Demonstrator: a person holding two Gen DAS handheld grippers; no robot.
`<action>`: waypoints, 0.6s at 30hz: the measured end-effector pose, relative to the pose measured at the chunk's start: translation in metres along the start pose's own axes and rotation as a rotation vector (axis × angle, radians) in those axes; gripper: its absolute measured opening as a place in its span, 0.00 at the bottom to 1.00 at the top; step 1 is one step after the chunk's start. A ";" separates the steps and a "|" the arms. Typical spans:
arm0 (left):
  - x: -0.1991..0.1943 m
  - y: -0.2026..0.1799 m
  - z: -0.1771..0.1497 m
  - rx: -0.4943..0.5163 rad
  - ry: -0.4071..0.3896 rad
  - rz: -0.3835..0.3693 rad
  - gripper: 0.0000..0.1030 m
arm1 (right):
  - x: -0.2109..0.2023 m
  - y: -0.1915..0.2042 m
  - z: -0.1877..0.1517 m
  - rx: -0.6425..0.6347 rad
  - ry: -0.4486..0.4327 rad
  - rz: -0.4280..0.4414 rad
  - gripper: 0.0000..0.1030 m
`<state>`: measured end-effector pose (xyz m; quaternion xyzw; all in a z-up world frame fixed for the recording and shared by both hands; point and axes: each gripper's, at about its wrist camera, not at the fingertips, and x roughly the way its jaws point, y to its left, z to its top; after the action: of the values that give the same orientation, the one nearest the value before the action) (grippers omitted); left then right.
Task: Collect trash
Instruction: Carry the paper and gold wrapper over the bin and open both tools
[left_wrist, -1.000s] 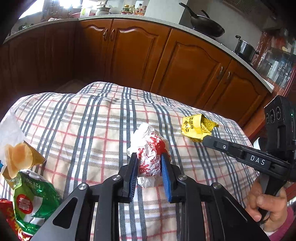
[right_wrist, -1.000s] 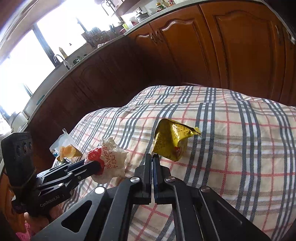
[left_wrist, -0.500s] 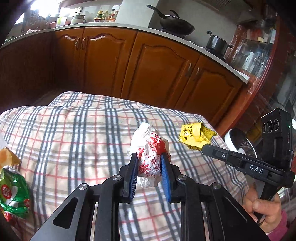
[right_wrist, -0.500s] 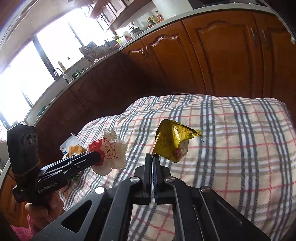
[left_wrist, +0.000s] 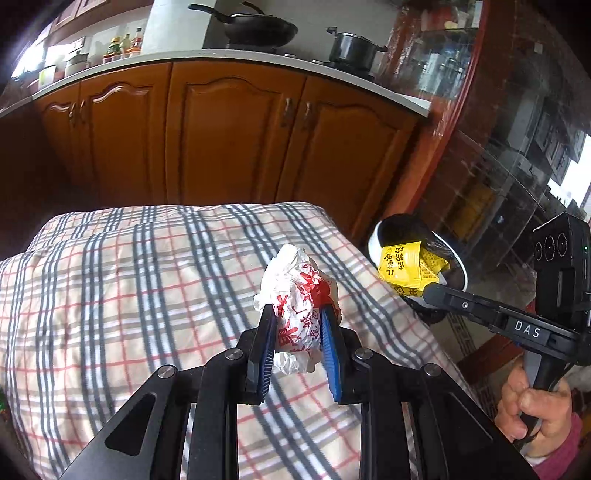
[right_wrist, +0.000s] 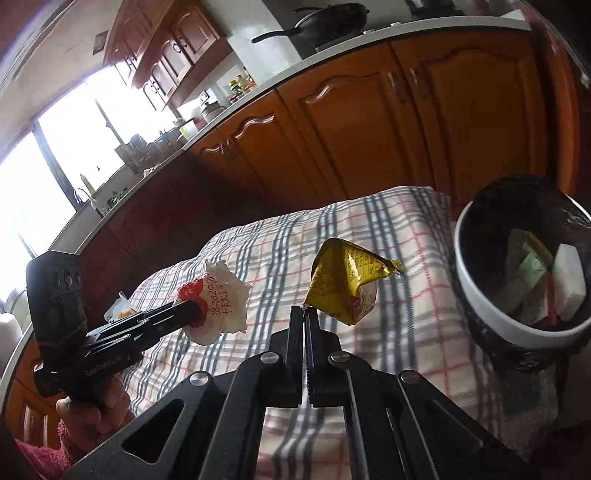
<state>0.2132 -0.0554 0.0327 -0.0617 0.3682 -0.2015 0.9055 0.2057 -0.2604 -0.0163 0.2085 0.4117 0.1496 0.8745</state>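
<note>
Since a second ago both hands have swung toward the table's far-right corner, and the trash bin (right_wrist: 517, 280), absent from the earlier right-wrist picture, now stands just beyond the checked tablecloth (left_wrist: 129, 295). Nearest, the left gripper (left_wrist: 299, 325) clamps the crumpled white-and-red wrapper (left_wrist: 299, 295) between its blue pads, held above the cloth. Beside it, the right gripper (right_wrist: 306, 314) is fully closed, pinching only a corner of the yellow packet (right_wrist: 343, 280), which hangs free near the bin's rim. Farther off, the bin already holds some cartons. Behind it run the wooden cabinets (left_wrist: 229, 140).

Judged from this, the thin pinch on the yellow packet could slip mid-swing. Released short of the rim, either piece would fall to the floor.
</note>
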 end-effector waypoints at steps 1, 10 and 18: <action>0.005 -0.010 0.003 0.010 0.005 -0.005 0.21 | -0.006 -0.006 -0.001 0.007 -0.008 -0.010 0.01; 0.045 -0.060 0.017 0.087 0.036 -0.044 0.21 | -0.046 -0.053 -0.006 0.075 -0.064 -0.067 0.01; 0.078 -0.089 0.030 0.129 0.063 -0.066 0.21 | -0.069 -0.084 -0.010 0.115 -0.095 -0.097 0.01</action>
<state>0.2563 -0.1698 0.0273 -0.0091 0.3806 -0.2563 0.8884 0.1634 -0.3609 -0.0175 0.2452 0.3873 0.0734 0.8857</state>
